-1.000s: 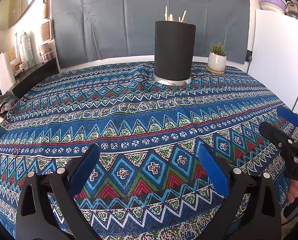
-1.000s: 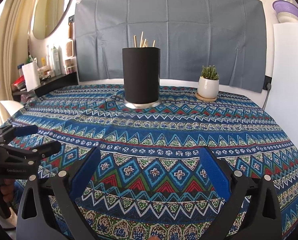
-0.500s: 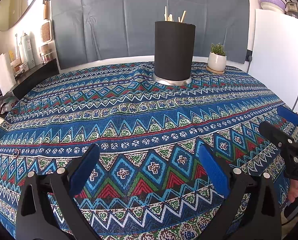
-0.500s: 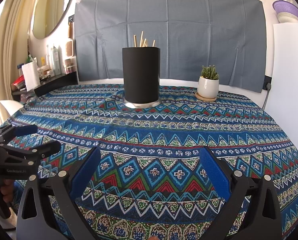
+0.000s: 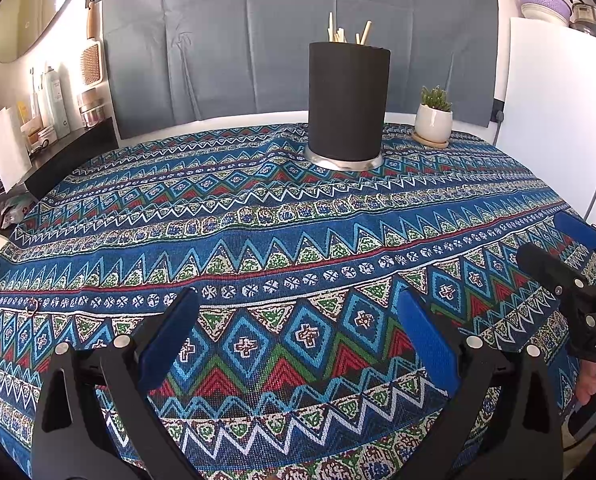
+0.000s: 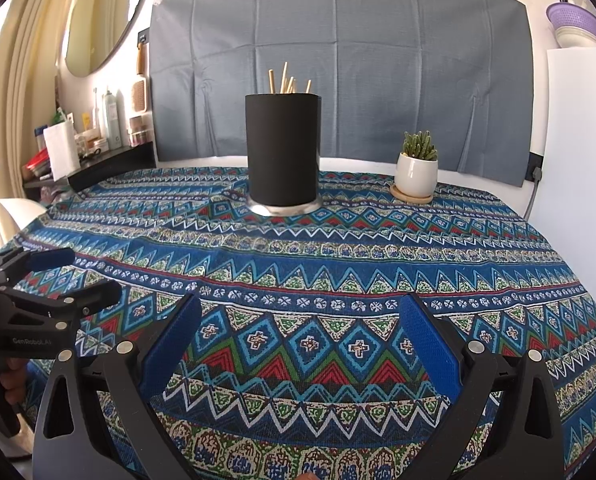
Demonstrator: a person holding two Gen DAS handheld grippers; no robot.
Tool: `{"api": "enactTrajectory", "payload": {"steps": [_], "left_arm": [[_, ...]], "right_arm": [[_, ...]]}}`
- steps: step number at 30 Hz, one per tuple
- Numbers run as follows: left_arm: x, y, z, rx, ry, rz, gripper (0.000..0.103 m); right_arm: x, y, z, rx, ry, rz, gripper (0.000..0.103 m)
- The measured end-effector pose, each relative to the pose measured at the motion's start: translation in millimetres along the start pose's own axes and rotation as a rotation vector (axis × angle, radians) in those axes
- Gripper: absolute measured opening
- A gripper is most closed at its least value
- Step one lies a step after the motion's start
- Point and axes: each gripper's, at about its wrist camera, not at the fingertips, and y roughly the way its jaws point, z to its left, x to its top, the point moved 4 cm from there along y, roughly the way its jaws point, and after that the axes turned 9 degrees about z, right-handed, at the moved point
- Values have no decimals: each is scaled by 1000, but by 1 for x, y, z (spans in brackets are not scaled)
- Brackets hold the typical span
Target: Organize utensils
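Observation:
A black cylindrical holder [image 5: 348,100] [image 6: 283,150] on a silver base stands toward the far side of the table, with several pale wooden stick ends [image 5: 344,34] [image 6: 287,80] poking out of its top. My left gripper [image 5: 298,320] hovers open over the near edge of the patterned cloth, nothing between its blue pads. My right gripper [image 6: 300,324] is likewise open and empty near the front edge. Each gripper shows in the other's view: the right one [image 5: 558,236] at the far right, the left one [image 6: 77,276] at the far left. No loose utensils lie on the cloth.
A blue patterned tablecloth [image 5: 257,240] [image 6: 378,260] covers the table. A small succulent in a white pot [image 5: 434,120] [image 6: 416,168] sits right of the holder. A white appliance [image 5: 558,120] stands at the right, a cluttered dark shelf [image 6: 97,160] at the left.

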Motion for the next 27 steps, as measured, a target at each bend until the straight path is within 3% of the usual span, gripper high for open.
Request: {"api": "enactTrajectory", "payload": {"steps": [27], "left_arm": [[0, 0, 1, -4, -2, 0, 97]], "right_arm": [[-1, 0, 2, -9, -9, -1, 95]]}}
